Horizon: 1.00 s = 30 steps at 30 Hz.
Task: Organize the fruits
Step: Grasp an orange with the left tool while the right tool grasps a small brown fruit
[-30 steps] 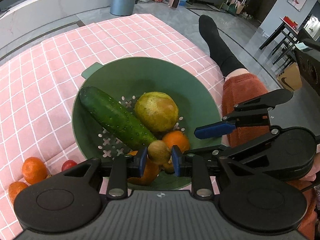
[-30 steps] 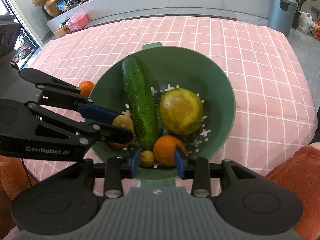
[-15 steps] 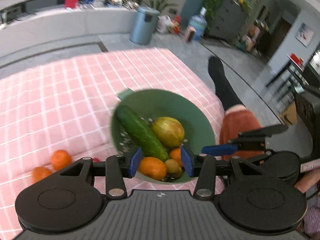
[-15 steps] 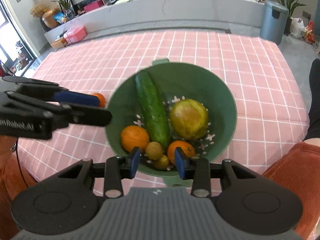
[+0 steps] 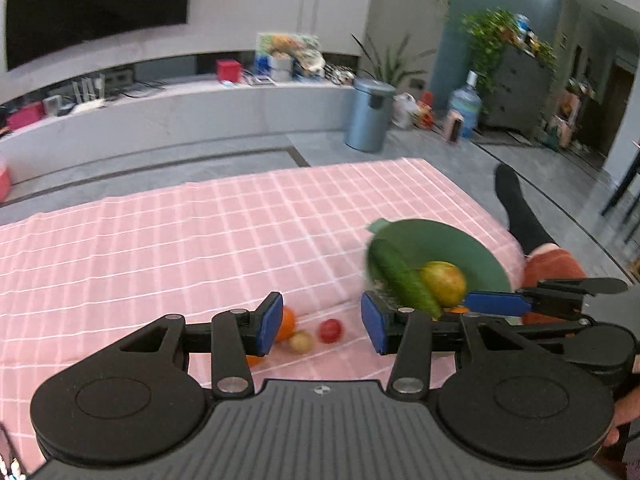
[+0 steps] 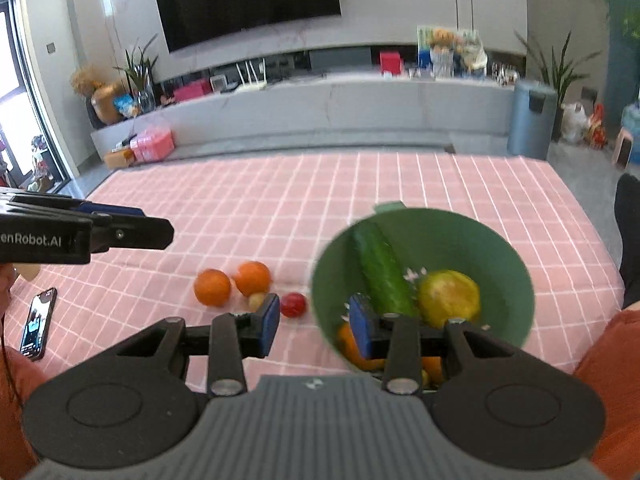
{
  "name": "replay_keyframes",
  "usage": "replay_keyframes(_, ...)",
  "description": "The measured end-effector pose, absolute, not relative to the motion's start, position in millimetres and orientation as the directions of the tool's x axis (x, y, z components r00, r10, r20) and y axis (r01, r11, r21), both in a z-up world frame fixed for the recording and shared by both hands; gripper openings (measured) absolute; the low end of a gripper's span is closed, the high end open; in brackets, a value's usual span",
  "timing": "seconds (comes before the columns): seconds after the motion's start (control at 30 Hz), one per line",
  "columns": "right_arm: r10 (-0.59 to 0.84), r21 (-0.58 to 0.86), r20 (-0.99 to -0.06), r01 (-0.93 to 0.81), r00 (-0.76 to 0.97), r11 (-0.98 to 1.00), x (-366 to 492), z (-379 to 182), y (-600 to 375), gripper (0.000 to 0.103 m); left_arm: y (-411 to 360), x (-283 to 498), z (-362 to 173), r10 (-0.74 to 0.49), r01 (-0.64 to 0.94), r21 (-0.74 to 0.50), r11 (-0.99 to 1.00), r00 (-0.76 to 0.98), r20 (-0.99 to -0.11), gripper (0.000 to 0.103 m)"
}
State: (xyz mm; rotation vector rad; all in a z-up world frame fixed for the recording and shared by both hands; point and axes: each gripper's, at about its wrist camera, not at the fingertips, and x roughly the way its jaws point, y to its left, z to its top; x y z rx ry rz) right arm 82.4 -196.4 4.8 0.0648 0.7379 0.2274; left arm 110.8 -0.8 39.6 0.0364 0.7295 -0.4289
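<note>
A green colander bowl (image 6: 520, 280) sits on the pink checked cloth and holds a cucumber (image 6: 380, 272), a yellow-green fruit (image 6: 448, 300) and oranges (image 6: 348, 344). Left of it lie two loose oranges (image 6: 212, 287), a small yellow fruit (image 6: 257, 300) and a red fruit (image 6: 293, 305). My left gripper (image 5: 322, 324) is open and empty, raised above and short of the red fruit (image 5: 331, 331) and the small yellow fruit (image 5: 301, 341). My right gripper (image 6: 314, 326) is open and empty, above the bowl's near left rim. The bowl (image 5: 436, 240) is at the right in the left wrist view.
A phone (image 6: 38, 322) lies on the cloth at the near left. The person's orange-clad legs (image 6: 612, 360) border the near side, and a socked foot (image 5: 516, 208) lies past the right edge. A bin (image 5: 370, 116) stands on the floor beyond.
The left gripper let go of a small brown fruit in the bowl and opened. Both grippers rose and drew back; the left swung left toward the loose fruit.
</note>
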Motion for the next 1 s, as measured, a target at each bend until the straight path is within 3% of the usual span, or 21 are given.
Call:
replay_keyframes(0.27,0.219,0.070,-0.592,-0.221,0.776,0.973,65.8,-14.3,-154.2,0.035,24.5,104.8,4.8,-0.310,0.330,-0.102,0.939,0.676,-0.668,0.054)
replay_keyframes(1.0,0.189,-0.082,-0.676,-0.328,0.712,0.941,122.0,-77.8,-108.6,0.035,37.5,142.0,-65.0,-0.289,0.332,-0.080,0.940,0.649,-0.703,0.054)
